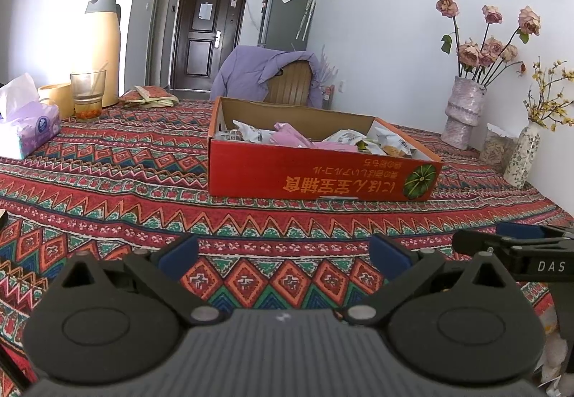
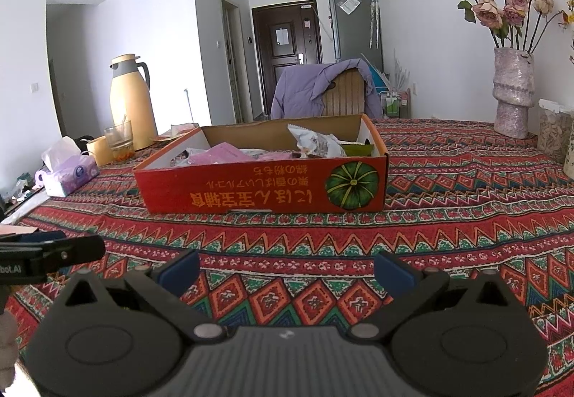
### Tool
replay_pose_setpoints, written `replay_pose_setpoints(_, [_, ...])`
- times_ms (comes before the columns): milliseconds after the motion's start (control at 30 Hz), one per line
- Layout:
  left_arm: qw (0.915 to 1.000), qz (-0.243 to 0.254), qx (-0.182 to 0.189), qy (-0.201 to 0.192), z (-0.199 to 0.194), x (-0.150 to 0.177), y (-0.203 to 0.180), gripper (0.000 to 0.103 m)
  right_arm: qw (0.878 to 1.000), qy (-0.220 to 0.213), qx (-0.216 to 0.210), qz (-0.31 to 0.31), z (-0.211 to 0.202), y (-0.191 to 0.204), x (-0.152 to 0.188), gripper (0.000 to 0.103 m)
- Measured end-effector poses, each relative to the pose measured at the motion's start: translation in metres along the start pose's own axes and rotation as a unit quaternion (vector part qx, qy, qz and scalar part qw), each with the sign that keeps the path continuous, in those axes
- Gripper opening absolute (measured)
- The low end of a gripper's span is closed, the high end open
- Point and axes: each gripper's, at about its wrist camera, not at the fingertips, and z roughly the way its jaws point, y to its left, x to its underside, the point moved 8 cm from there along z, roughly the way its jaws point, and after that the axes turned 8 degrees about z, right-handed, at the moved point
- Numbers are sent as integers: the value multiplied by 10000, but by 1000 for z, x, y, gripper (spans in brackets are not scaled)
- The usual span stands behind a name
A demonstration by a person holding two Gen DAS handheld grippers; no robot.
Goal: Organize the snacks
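While both grippers hover low over the near part of the table, neither one holds anything: the left gripper [image 1: 285,255] has its blue-padded jaws spread wide with only the patterned tablecloth [image 1: 143,181] showing between them, and the right gripper [image 2: 287,266] is spread equally wide over the same cloth. In the left wrist view the right gripper enters at the right edge, just beside the left one; in the right wrist view the left gripper enters at the left edge. Beyond the fingers, near the middle of the table, stands the red cardboard box [image 1: 315,178], open at the top, with upside-down yellow lettering and a green pumpkin picture on its near wall. The snack packets [image 1: 358,140] lie loose inside the box: white printed bags toward the right end and pink packets [image 2: 229,154] toward the left and middle. The box is well apart from both grippers. To the left of the box sit a purple tissue pack [image 1: 32,129], a drinking glass [image 1: 88,93] and a tall yellow thermos jug [image 1: 104,41]. To the right, against the wall, a textured vase [image 1: 462,110] holds dried roses, with a smaller floral vase [image 1: 522,158] near it. Behind the table a chair [image 1: 290,83] carries a purple jacket, and a dark door [image 1: 206,34] closes the far hallway.
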Motion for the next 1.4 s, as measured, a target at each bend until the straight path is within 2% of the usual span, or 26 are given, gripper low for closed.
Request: replay_pose_setpoints(1400, [9999, -33, 95, 6, -1, 2, 0, 103, 10000, 21, 3, -42, 1, 1, 3, 103])
